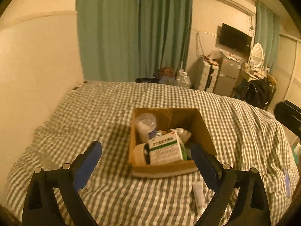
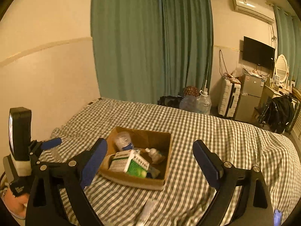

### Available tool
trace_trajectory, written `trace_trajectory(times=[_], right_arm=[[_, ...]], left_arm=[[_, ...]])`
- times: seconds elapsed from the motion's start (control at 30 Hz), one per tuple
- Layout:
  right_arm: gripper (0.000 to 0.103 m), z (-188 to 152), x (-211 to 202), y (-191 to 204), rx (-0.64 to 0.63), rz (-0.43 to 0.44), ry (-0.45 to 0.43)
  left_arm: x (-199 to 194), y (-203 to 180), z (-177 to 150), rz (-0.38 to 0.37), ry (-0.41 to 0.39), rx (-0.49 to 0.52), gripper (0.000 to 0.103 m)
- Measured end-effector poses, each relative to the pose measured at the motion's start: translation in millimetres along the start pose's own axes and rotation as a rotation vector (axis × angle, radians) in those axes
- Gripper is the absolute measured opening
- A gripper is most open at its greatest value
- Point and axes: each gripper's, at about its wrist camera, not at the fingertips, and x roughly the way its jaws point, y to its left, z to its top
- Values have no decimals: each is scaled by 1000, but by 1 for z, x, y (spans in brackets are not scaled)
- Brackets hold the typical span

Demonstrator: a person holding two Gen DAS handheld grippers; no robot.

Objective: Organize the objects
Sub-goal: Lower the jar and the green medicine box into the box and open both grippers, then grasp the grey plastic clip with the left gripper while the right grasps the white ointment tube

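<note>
An open cardboard box [image 1: 202, 130] [image 2: 163, 146] sits on the checked bedspread [image 1: 112, 113] [image 2: 216, 131]. Inside lie a green-and-white medicine carton [image 1: 165, 150] [image 2: 131, 163], a clear plastic jar [image 1: 145, 125] [image 2: 123, 140] and a small white bottle [image 2: 153, 153]. A white tube [image 1: 199, 195] [image 2: 147, 211] lies on the bed in front of the box. My left gripper [image 1: 146, 158] is open, just short of the box's near wall. My right gripper [image 2: 150, 158] is open above the box's near side. The left gripper's body [image 2: 20, 141] shows at the right view's left edge.
The wall [image 1: 37, 66] borders the bed on the left, with green curtains [image 1: 131, 32] at the far end. Beyond the bed stand water jugs [image 2: 199, 101], a white suitcase [image 2: 228, 99], a small fridge [image 2: 248, 96] and a black bag [image 2: 280, 113]. A blue item [image 1: 286, 180] lies at the bed's right edge.
</note>
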Motion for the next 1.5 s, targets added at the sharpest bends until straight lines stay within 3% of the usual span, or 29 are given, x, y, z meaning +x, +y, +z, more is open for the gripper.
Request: trace_trajectory(times=[0.2, 0.37, 0.57, 0.77, 0.97, 1.13, 1.23, 1.3, 1.37, 1.4, 1.5], right_arm=[[94, -25, -53, 20, -50, 32, -13], [94, -59, -72, 21, -68, 63, 3], [94, -111, -56, 9, -22, 45, 76], [94, -175, -9, 0, 7, -13, 194], [94, -214, 33, -17, 88, -34, 301], [94, -224, 47, -20, 102, -45, 328], [94, -227, 52, -16, 81, -63, 337], [94, -230, 56, -14, 73, -66, 347], [94, -232, 60, -12, 65, -70, 355], [94, -233, 61, -11, 61, -72, 355], [94, -232, 62, -9, 57, -76, 352]], left_arm=[[-58, 2, -22, 35, -60, -35, 103], [-78, 1, -53, 81, -78, -55, 103], [-58, 1, -99, 138, -30, -110, 103], [-19, 2, -154, 166, 44, -128, 103], [15, -9, -205, 120, 139, -106, 103], [51, -40, -251, 60, 280, 26, 102], [54, -39, -248, 33, 263, 16, 102], [56, -33, -245, 3, 267, -18, 98], [58, -28, -243, -45, 271, -45, 77], [57, -28, -242, -61, 263, -44, 73], [53, -25, -241, -90, 259, -45, 73]])
